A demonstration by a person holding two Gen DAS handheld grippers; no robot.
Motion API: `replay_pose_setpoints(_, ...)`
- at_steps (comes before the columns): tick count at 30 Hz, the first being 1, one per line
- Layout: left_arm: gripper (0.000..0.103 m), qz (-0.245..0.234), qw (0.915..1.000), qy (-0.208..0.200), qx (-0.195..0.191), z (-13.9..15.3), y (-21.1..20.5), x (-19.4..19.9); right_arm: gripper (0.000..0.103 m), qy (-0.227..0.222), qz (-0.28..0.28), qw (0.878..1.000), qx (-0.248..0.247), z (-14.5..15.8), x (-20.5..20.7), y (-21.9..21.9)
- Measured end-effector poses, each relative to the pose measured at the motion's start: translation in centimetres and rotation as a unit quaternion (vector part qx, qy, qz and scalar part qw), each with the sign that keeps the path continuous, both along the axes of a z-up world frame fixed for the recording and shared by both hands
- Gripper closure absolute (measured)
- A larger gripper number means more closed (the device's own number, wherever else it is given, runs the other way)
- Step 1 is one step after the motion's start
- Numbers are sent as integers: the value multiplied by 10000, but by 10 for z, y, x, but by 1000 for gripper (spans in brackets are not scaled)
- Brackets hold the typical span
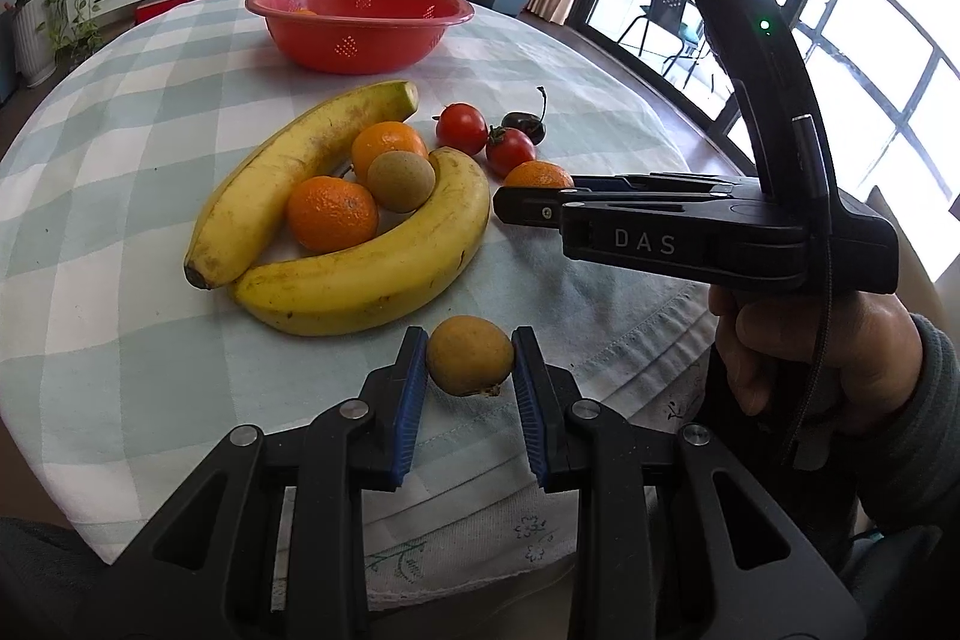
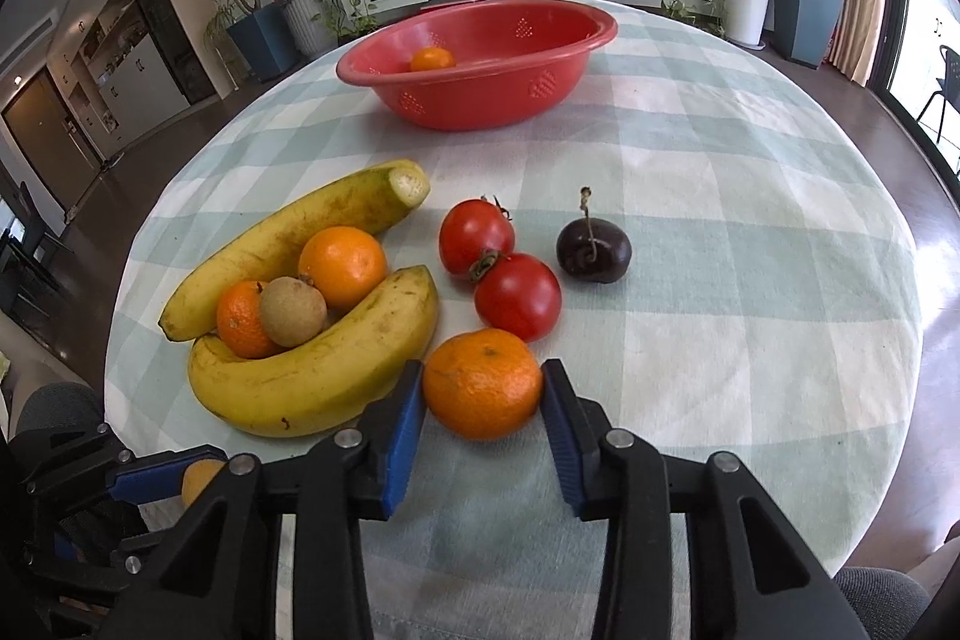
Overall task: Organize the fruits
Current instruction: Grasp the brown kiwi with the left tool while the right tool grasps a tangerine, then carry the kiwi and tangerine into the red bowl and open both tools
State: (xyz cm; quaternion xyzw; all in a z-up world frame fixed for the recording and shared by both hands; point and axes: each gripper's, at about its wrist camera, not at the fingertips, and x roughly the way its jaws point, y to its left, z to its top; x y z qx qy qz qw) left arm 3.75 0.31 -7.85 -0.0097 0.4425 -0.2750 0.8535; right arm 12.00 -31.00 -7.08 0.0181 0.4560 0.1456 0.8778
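While my left gripper (image 1: 470,382) clamps a small yellow-brown fruit (image 1: 469,363) above the tablecloth's (image 1: 150,130) near edge, my right gripper (image 2: 483,415) hugs a mandarin (image 2: 483,383) beside the bananas (image 2: 312,376); pad contact there is unclear.

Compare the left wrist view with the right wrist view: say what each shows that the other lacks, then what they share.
Only the left wrist view shows the whole small yellow-brown fruit clamped in the left gripper, and the person's hand holding the right gripper from the side. Only the right wrist view shows the right gripper's pads against the mandarin, and the orange fruit inside the red basket clearly. Both show the two bananas, two tomatoes, the dark cherry and the checked tablecloth.
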Motion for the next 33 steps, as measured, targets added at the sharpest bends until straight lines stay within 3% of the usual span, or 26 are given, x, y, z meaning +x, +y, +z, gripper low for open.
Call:
replay_pose_setpoints(11,77,-11,10000,-53,-51,10,0,2,63,85,148,9990,404,12,-22,-6)
replay_pose_setpoints(21,77,27,9991,-341,-249,55,14,22,63,-321,-130,9963,783,57,-16,-43)
replay_pose_setpoints(27,77,31,9972,-734,-124,97,19,66,63,-765,-122,9943,735,95,12,-52)
replay_pose_setpoints(33,77,-25,9961,-868,146,124,6,140,63,-1028,144,9931,545,125,60,-37)
